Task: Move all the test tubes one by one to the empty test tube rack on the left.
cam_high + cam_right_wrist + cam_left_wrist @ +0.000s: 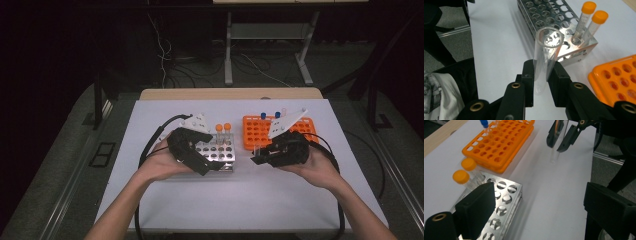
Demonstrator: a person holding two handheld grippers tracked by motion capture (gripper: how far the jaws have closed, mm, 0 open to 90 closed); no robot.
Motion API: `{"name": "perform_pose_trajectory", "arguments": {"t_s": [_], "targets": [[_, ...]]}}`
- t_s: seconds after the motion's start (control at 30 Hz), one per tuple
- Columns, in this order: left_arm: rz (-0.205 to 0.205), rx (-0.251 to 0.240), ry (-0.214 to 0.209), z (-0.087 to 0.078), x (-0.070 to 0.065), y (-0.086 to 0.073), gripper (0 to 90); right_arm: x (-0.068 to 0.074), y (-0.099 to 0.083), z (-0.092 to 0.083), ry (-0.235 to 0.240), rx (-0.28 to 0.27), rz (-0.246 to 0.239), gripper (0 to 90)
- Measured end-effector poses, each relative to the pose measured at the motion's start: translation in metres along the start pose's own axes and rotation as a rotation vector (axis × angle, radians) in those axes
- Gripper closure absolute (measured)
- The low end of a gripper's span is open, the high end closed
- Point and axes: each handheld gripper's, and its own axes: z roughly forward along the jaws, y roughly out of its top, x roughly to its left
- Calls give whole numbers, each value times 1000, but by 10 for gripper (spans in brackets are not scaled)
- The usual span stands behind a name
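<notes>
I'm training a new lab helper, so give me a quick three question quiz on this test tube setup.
1. True or false: the right gripper is shut on the clear open tube.
2. What colour are the caps on the two tubes standing in the metal rack?
3. The left gripper is: A) clamping a cap, B) open with nothing between its jaws, C) holding the orange rack.

Key: 1 true; 2 orange; 3 B.
</notes>
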Motion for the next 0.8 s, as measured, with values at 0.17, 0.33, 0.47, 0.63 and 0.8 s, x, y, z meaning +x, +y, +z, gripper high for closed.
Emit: {"name": "perform_pose_trajectory", "arguments": {"t_s": [0.17, 0.33, 0.47, 0.63, 0.8], "targets": [[30, 25, -35, 3, 3, 13, 159, 3, 8, 6, 16, 15, -22, 751], [59, 45, -69, 9, 4, 25, 231, 5, 16, 11, 28, 14, -39, 751], [84, 55, -90, 13, 4, 34, 300, 7, 21, 17, 38, 14, -53, 751], [108, 53, -123, 17, 5, 43, 408, 8, 26, 24, 54, 4, -64, 751], [123, 80, -154, 23, 5, 46, 558, 10, 28, 29, 67, -5, -75, 751]]}}
